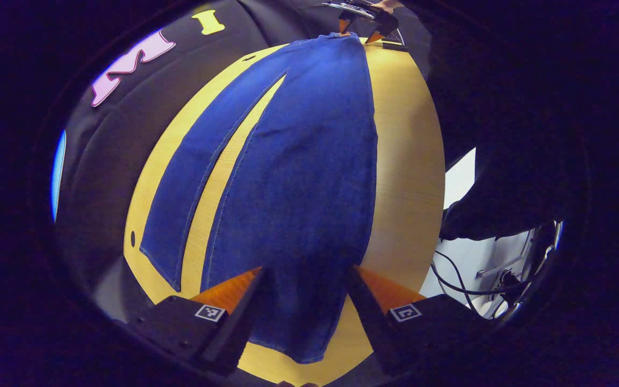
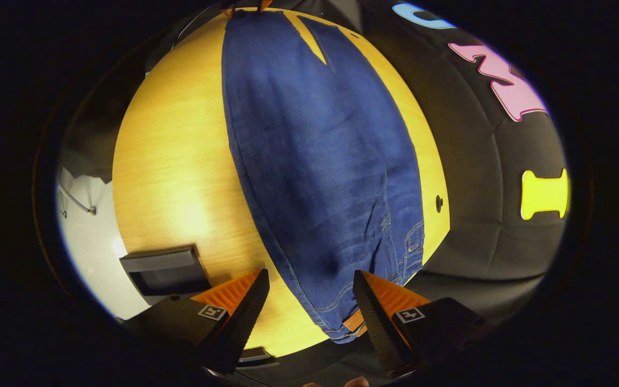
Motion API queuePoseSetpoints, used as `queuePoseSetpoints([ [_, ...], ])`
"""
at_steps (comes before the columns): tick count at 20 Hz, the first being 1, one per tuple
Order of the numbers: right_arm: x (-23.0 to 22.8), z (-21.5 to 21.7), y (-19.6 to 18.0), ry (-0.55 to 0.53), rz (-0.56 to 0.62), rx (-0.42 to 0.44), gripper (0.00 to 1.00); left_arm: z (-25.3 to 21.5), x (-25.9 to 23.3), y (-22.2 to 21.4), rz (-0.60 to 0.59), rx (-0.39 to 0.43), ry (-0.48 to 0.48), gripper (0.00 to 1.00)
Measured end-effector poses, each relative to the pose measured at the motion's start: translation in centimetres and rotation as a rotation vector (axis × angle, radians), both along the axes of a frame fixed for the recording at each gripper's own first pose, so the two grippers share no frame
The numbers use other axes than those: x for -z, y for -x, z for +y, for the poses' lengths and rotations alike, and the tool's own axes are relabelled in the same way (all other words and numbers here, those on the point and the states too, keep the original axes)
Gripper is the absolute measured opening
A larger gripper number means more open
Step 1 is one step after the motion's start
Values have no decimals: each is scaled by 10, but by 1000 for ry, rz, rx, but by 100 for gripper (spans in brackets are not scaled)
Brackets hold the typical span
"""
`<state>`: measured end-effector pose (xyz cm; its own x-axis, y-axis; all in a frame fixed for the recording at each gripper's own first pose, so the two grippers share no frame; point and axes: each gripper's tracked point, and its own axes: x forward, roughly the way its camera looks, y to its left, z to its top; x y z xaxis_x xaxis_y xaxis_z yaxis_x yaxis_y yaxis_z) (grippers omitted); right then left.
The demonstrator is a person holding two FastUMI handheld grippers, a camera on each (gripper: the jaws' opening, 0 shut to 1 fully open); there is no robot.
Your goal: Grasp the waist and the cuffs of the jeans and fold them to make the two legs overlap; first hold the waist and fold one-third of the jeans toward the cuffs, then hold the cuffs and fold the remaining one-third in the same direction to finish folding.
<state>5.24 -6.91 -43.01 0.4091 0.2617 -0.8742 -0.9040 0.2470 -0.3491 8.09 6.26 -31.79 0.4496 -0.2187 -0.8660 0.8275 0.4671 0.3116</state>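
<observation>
Blue jeans [image 1: 299,177] lie flat and lengthwise on the yellow wooden table [image 1: 406,161]. The legs are spread in a narrow V. In the left gripper view, the nearer leg's cuff [image 1: 299,333] lies between the wide-apart fingers of my left gripper [image 1: 307,270], which is open. Far off at the waist is my right gripper [image 1: 359,30]. In the right gripper view the jeans [image 2: 320,161] run away from me. Their waistband [image 2: 350,322] sits between the spread fingers of my right gripper [image 2: 310,274], which is open. My left gripper [image 2: 245,7] is at the far cuffs.
A black box [image 2: 164,269] sits on the table's edge, left of the waist in the right gripper view. The table has a small round hole [image 2: 439,203] near its wall-side edge. Cables [image 1: 465,279] hang off the table's right side in the left gripper view.
</observation>
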Motion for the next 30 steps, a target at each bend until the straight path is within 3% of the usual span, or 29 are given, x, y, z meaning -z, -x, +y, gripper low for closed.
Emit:
queuePoseSetpoints([
  [4, 9, 3, -18, 4, 25, -16, 93, -3, -1, -4, 12, 38, 7, 95],
  [7, 16, 10, -18, 31, 80, -21, 90, -11, -1, -22, -12, -16, 33, 95],
  [8, 21, 13, -16, 41, 90, -29, 73, -15, 0, -23, -12, -27, 45, 88],
  [9, 24, 16, -17, 52, 77, -36, 56, -16, 2, -32, -49, -18, 33, 90],
  [10, 24, 17, -20, 62, 41, -42, 39, -16, 5, -39, -88, -3, -12, 65],
  [12, 23, 15, -20, 65, 28, 38, 9, -14, -2, -54, -197, 38, -105, 14],
  [14, 23, 13, -18, 26, 92, 174, 7, -15, 0, -49, -177, 19, -96, 7],
  [17, 3, 13, -34, -103, 122, 352, 6, -16, -1, -51, -43, -117, 48, 6],
  [19, -21, 12, -49, -188, 109, 446, 7, -15, -13, -58, -68, -158, 89, 6],
  [24, -69, 12, -80, -350, 107, 600, 6, -12, -40, -65, 71, -209, 176, 6],
  [27, -91, 12, -114, -454, 112, 693, 6, -8, -58, -70, 216, -237, 250, 6],
  [30, -119, 16, -149, -580, 134, 788, 6, -2, -78, -98, 275, -305, 337, 7],
])
